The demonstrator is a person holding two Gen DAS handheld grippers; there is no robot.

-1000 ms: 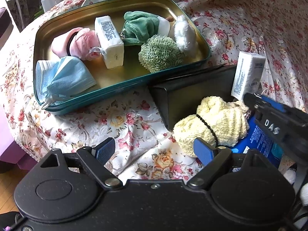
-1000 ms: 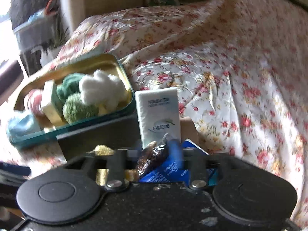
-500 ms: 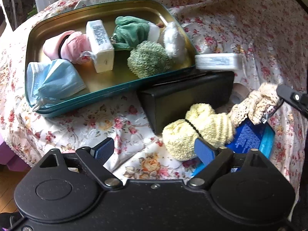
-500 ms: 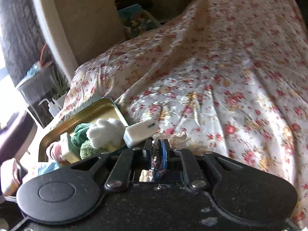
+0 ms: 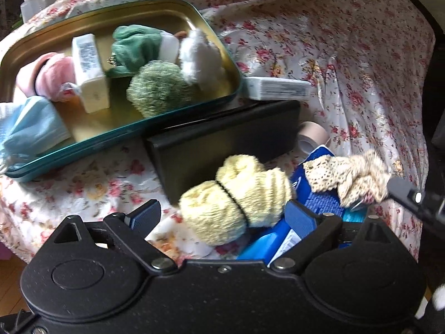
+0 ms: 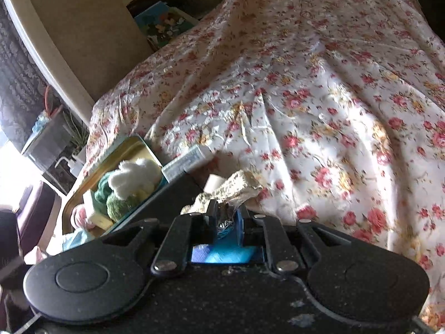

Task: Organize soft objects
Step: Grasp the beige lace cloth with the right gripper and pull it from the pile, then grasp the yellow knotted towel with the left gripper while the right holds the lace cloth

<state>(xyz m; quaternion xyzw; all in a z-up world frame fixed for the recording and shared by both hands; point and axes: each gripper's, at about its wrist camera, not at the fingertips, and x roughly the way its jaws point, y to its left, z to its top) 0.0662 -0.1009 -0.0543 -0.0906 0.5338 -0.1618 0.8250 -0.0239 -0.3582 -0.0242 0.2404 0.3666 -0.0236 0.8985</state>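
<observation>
In the left wrist view, the left tongs (image 5: 222,217) stand spread wide at the bottom of the frame and their jaws are opening, with a yellow knitted bundle (image 5: 236,197), bound by a thin black band, lying between the blue pads (image 5: 146,215) but not pressed by them. The bundle rests on the flowered cloth (image 5: 347,69) in the lower middle, touching a blue packet (image 5: 319,200) on its right and just in front of a black box (image 5: 222,136).

At the right edge, the right tongs (image 5: 400,192) pinch a cream lace piece (image 5: 347,175) that hangs over the blue packet. In the right wrist view those right tongs (image 6: 226,217) are pressed together on crinkled clear wrapping with the lace piece (image 6: 236,183) sticking out above them.

A teal tin tray (image 5: 194,105) fills the upper left of the left wrist view. In it lie a pink roll (image 5: 52,75), a blue face mask (image 5: 30,128), a white wrapped block (image 5: 89,72), a green cloth (image 5: 136,50), a green scrubber ball (image 5: 161,89) and a white fluffy piece (image 5: 200,55). A flat white pack (image 5: 278,89) lies just beside the tray's right corner, and a beige tape roll (image 5: 311,136) sits right of the black box.
</observation>
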